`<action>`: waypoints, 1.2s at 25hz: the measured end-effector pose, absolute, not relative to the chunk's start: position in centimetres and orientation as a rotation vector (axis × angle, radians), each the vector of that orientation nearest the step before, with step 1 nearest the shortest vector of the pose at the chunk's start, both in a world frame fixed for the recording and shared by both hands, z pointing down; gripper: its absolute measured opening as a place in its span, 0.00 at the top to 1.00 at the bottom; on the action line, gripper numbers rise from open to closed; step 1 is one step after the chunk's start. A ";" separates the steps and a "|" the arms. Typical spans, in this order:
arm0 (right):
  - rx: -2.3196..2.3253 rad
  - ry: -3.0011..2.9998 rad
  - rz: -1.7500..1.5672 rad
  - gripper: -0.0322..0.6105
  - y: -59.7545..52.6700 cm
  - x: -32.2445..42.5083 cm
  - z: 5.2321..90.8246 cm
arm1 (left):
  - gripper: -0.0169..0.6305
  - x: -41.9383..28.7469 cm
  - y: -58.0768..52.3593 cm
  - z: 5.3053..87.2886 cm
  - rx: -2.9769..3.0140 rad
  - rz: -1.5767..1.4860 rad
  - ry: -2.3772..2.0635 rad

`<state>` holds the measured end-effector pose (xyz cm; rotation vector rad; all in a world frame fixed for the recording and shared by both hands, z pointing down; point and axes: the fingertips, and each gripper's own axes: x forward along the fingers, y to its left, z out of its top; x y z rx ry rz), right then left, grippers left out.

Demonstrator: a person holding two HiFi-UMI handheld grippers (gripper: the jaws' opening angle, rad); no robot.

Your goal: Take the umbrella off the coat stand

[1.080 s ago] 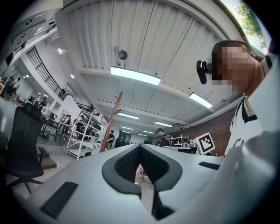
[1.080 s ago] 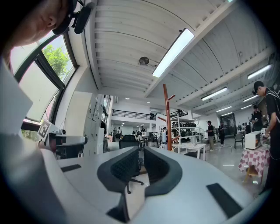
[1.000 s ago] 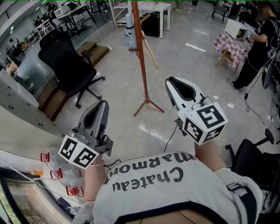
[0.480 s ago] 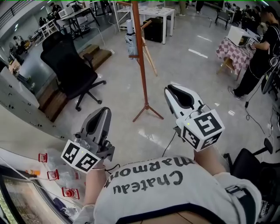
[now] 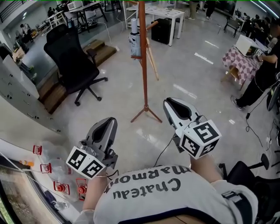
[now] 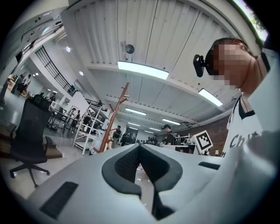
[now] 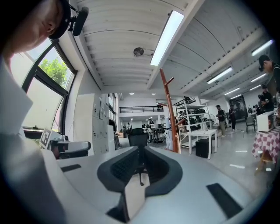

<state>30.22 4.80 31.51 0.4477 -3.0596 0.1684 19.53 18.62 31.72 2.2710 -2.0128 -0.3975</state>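
The coat stand (image 5: 143,65) is a tall red-brown wooden pole on three feet, standing on the floor ahead of me. A folded pale umbrella (image 5: 134,40) hangs high on its left side. My left gripper (image 5: 110,120) is low and left of the stand's base, shut and empty. My right gripper (image 5: 169,102) is just right of the base and well short of it, also shut and empty. The left gripper (image 6: 140,147) view shows the stand (image 6: 114,117) far off, with the umbrella (image 6: 98,141) beside it. The right gripper (image 7: 140,148) view shows the stand (image 7: 169,114) and the umbrella (image 7: 168,138).
A black office chair (image 5: 72,57) stands left of the stand, with low wooden steps (image 5: 99,49) behind it. A white table (image 5: 165,12) is behind the stand. A person (image 5: 266,65) stands by a checked-cloth table (image 5: 243,56) at right. A cable (image 5: 164,146) trails on the floor.
The head view has shifted, so the stand, chair and umbrella sit lower and show more fully. Both grippers have drifted slightly down in the frame and stayed shut and empty.
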 end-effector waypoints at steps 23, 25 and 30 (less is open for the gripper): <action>0.573 -3.073 0.088 0.86 0.9 18.2 28.9 | 0.94 5.8 13.0 28.8 2.396 -0.466 -1.935; 0.605 -3.087 0.084 0.86 0.7 16.7 28.3 | 0.94 4.1 12.7 27.9 2.437 -0.456 -1.917; 0.721 -3.127 0.114 0.86 0.1 13.6 27.4 | 0.94 0.6 12.1 26.4 2.542 -0.424 -1.843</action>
